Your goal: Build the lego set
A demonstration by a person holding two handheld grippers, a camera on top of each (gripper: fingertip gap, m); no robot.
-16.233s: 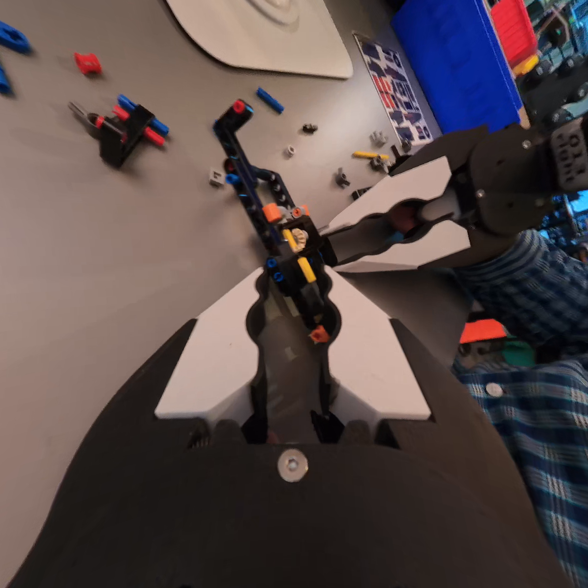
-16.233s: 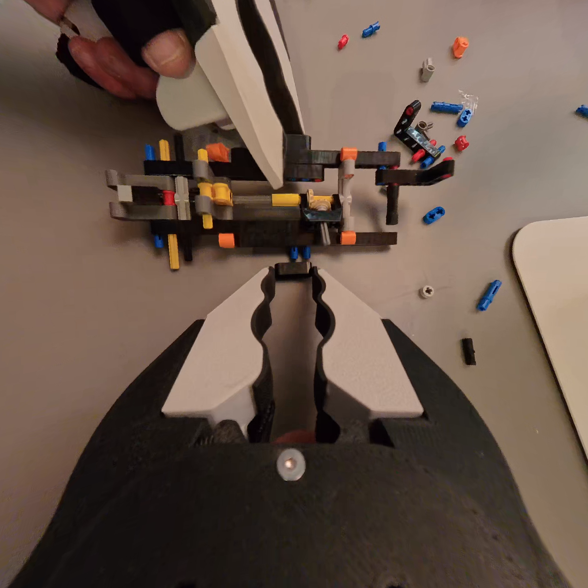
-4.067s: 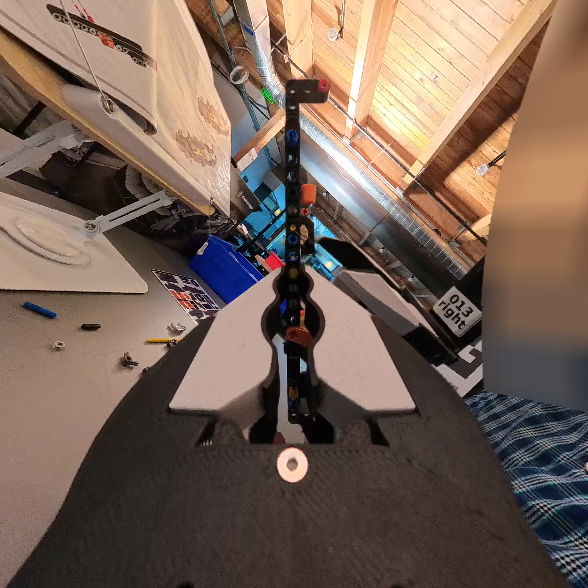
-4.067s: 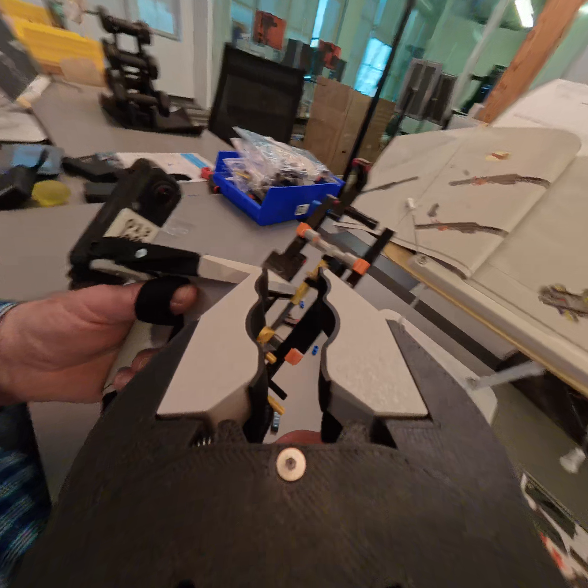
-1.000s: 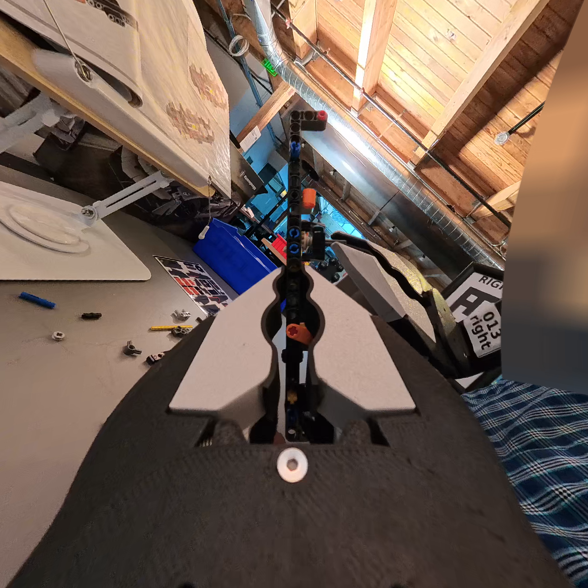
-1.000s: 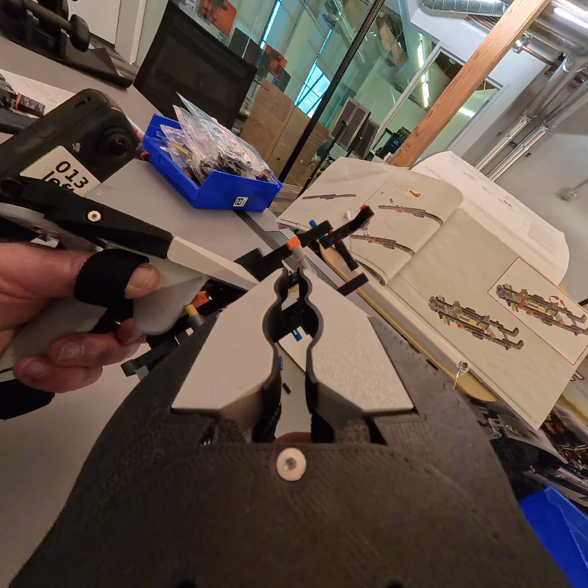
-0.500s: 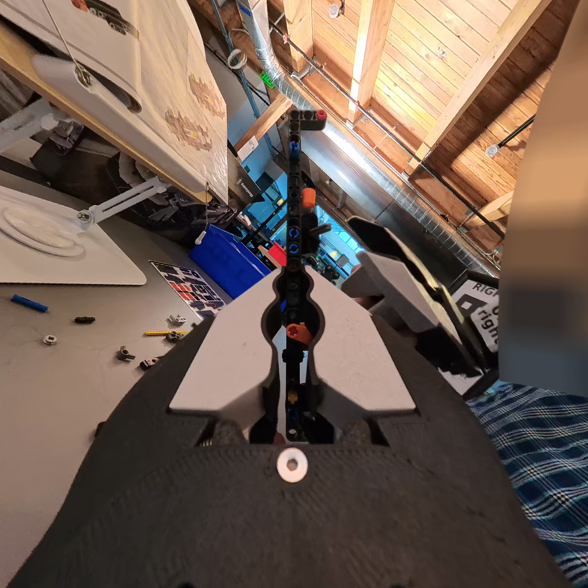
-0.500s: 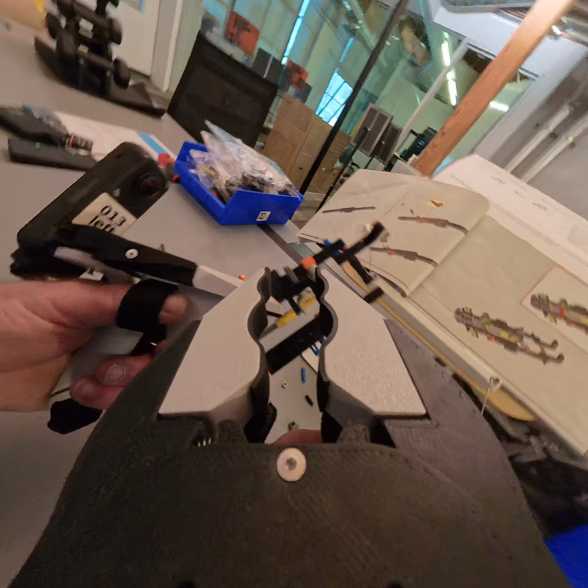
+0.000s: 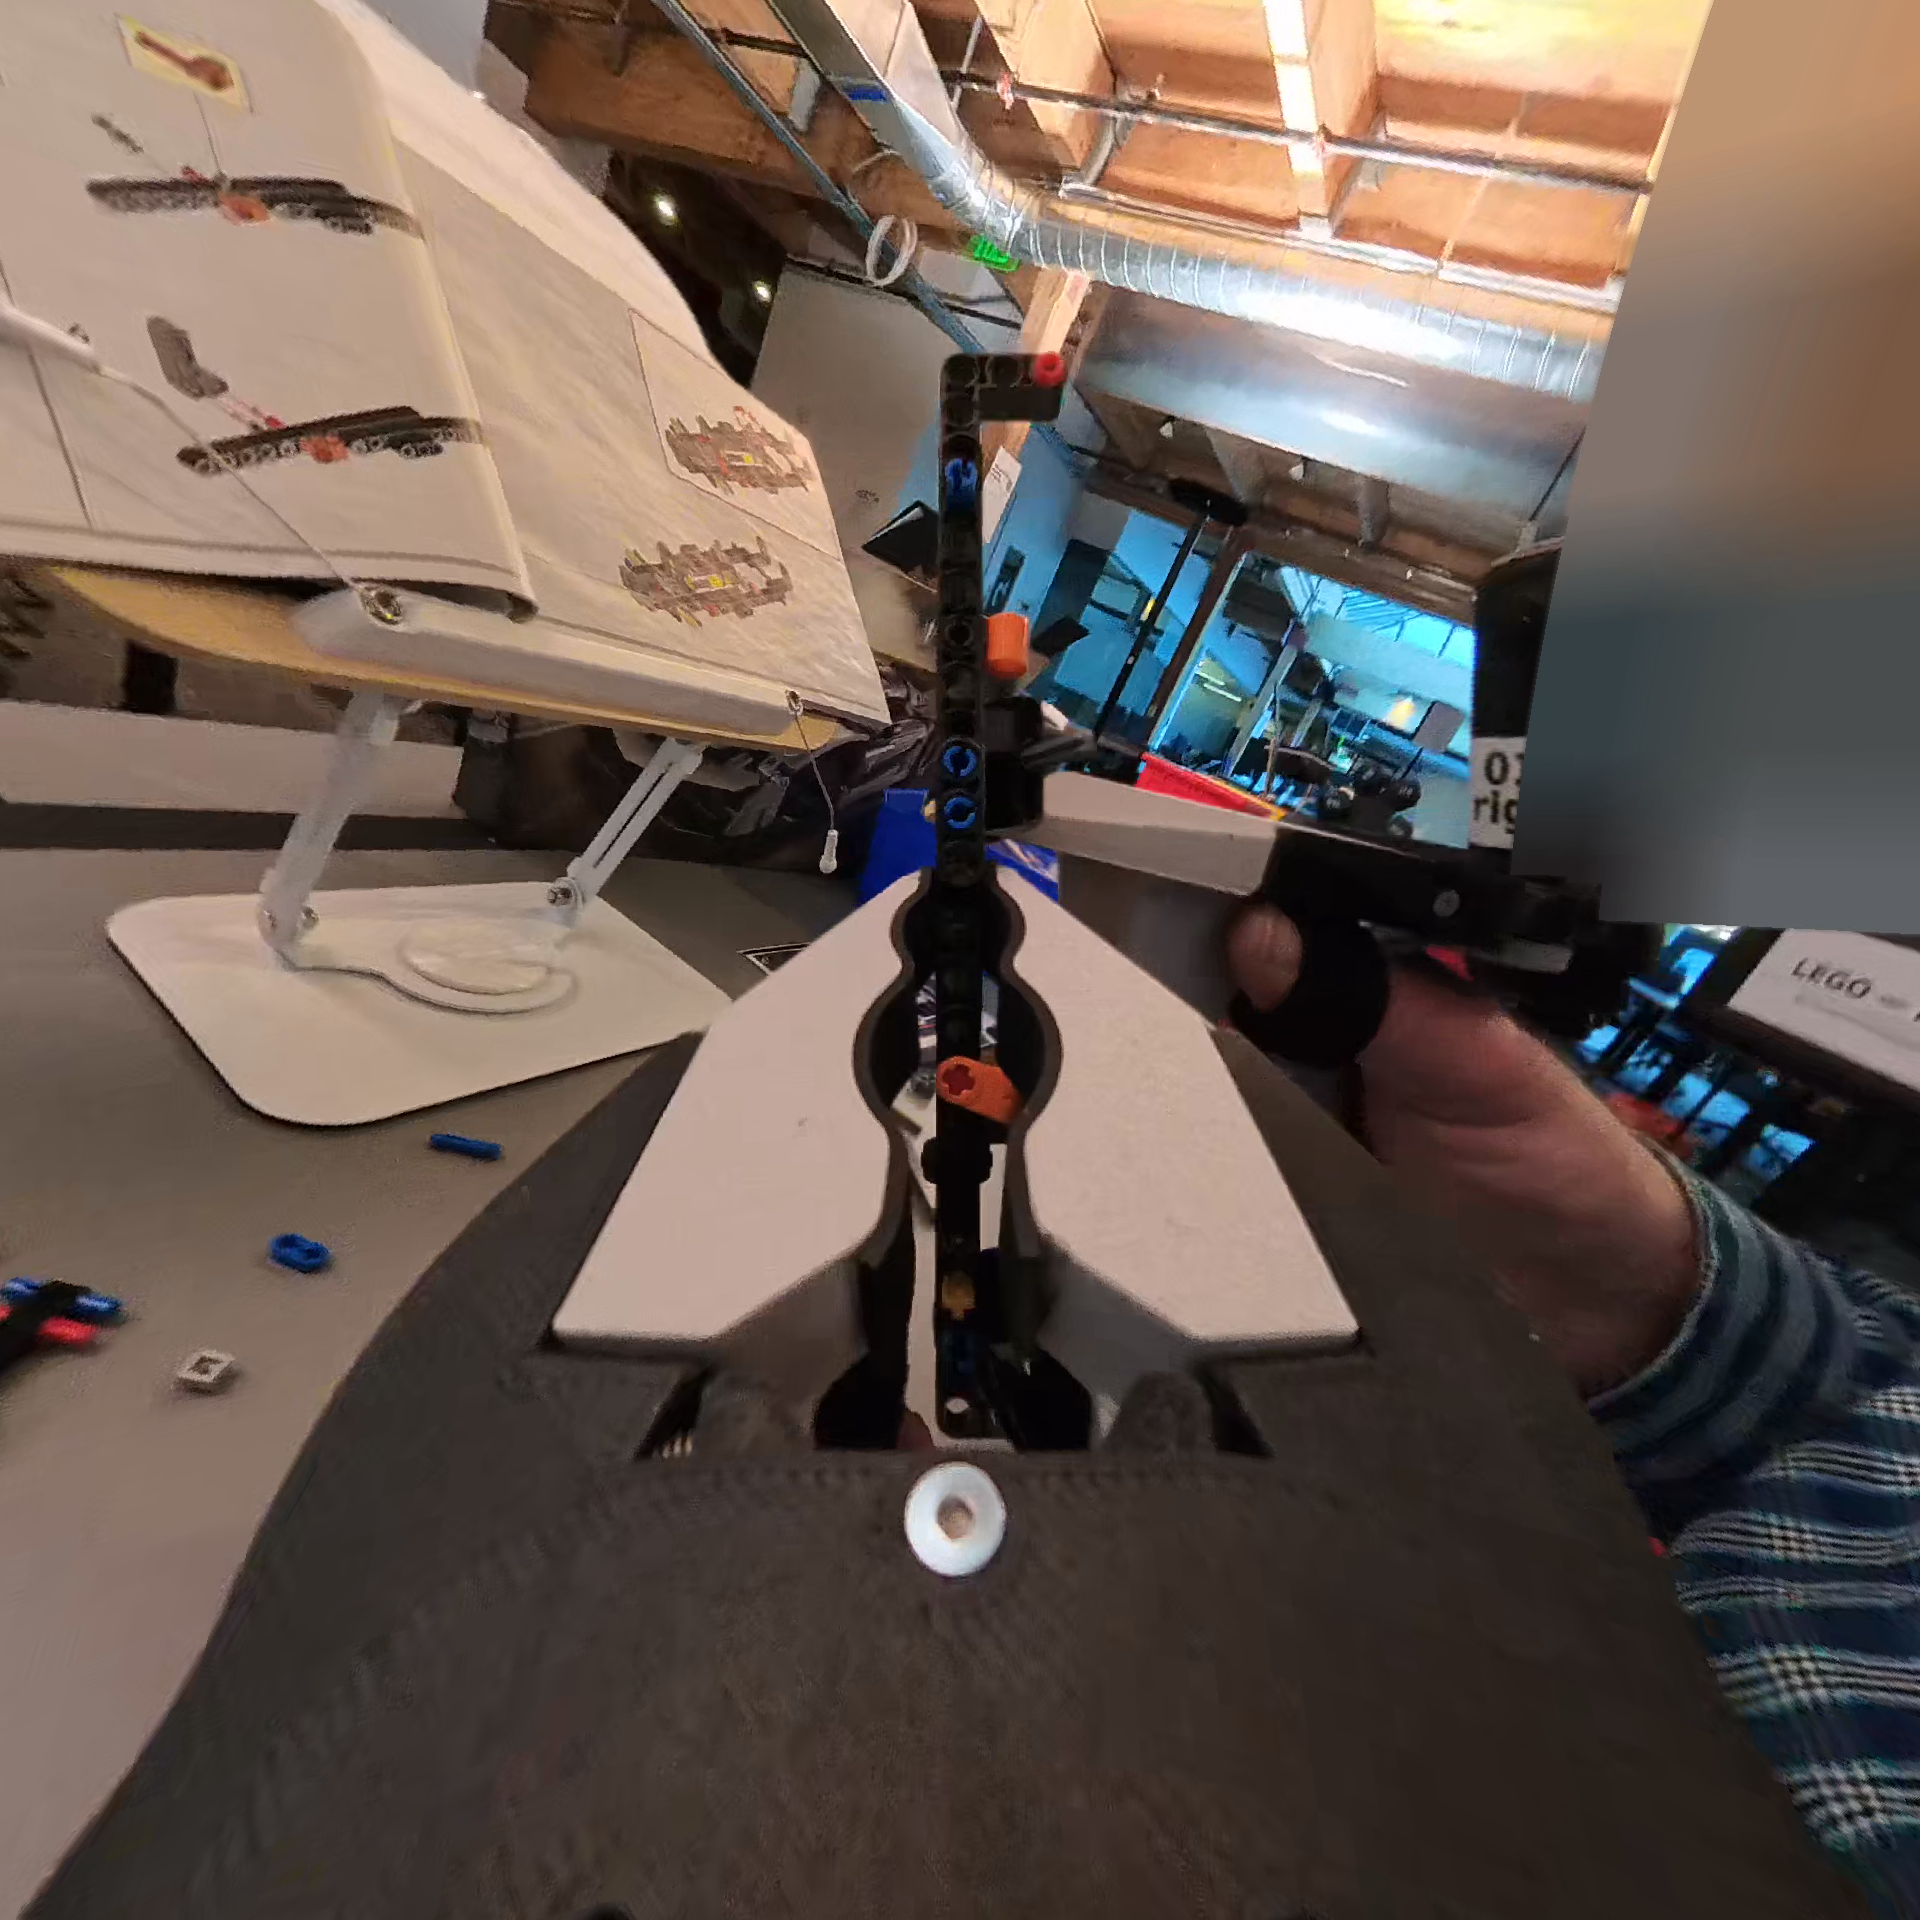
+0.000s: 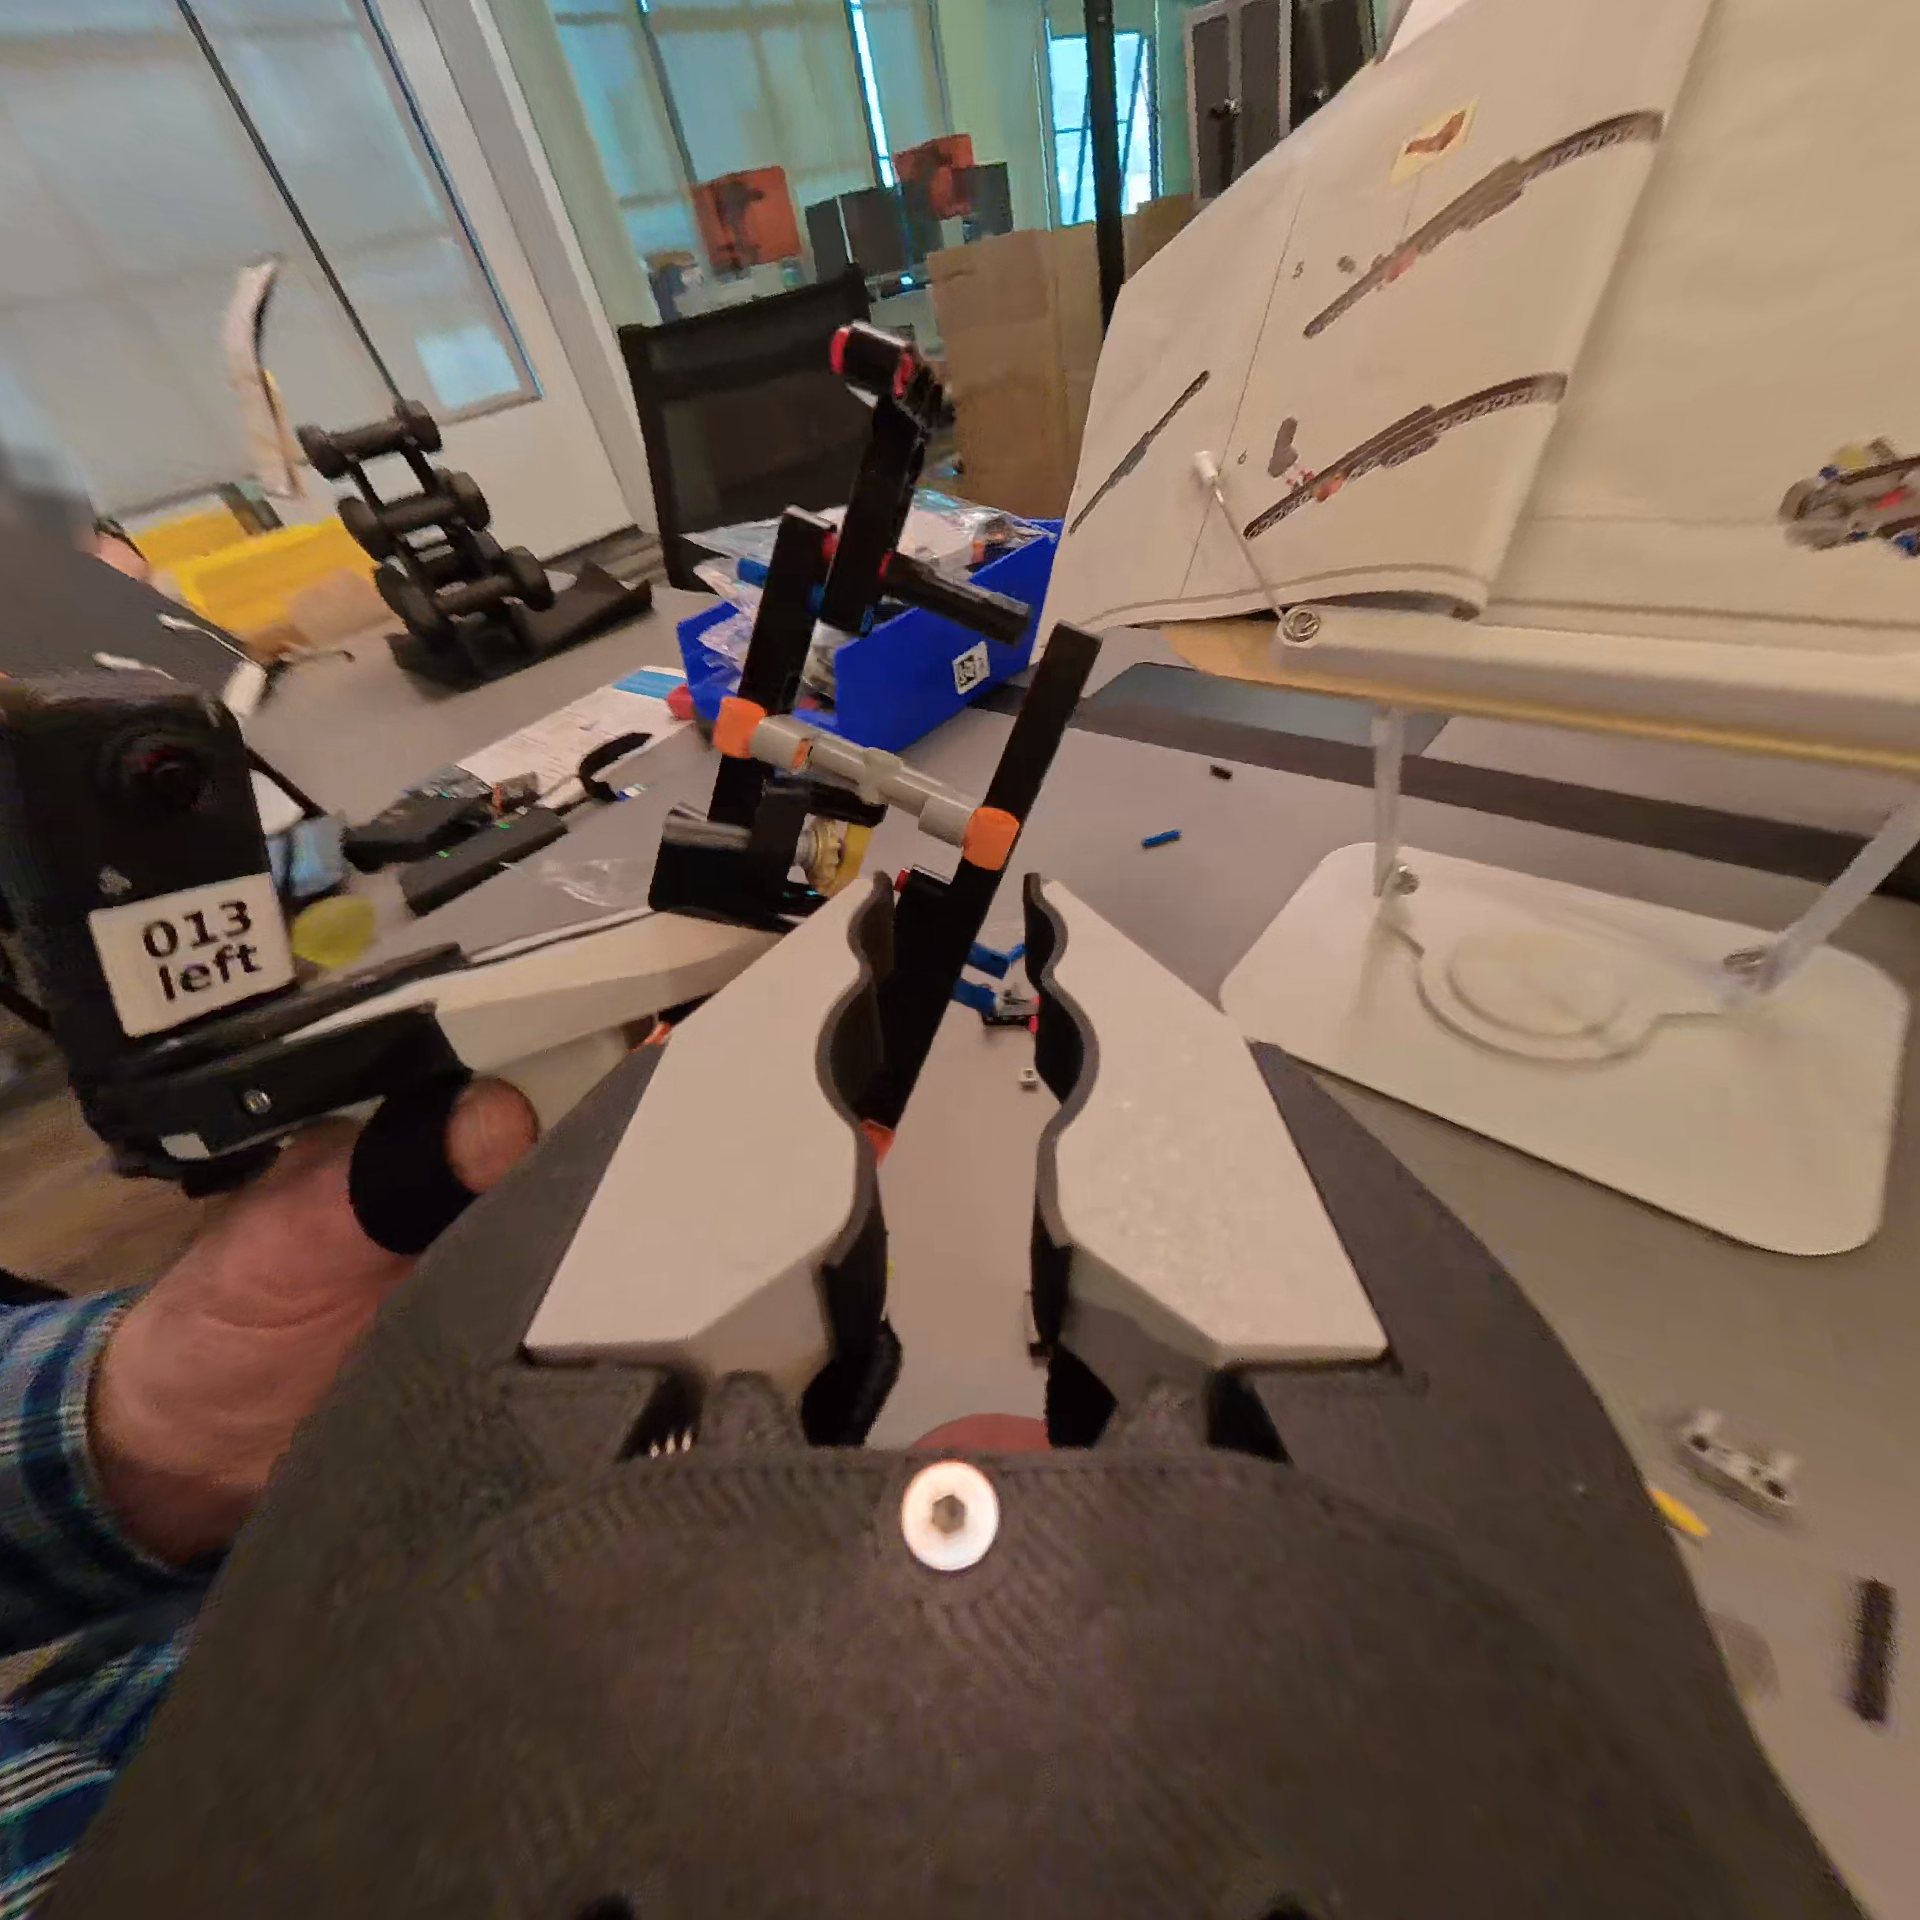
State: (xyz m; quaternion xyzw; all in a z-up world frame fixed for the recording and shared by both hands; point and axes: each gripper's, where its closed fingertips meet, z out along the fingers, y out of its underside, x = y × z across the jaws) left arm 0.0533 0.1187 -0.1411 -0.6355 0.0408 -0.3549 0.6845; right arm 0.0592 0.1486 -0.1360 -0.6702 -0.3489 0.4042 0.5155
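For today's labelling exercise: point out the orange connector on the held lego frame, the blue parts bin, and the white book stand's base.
orange connector point(image 9: 979, 1086), left wrist view, on its front face between the fingers.
blue parts bin point(image 10: 914, 665), right wrist view, on its front wall.
white book stand's base point(image 10: 1621, 1122), right wrist view, on bare plate near the front edge.

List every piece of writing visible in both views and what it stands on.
Writing not quoted; bearers only.
White label, left gripper's black camera housing.
White tag, right gripper, cut off.
White sign, far right.
Open instruction booklet: numbers too small.
Blue bin's sticker: code only.
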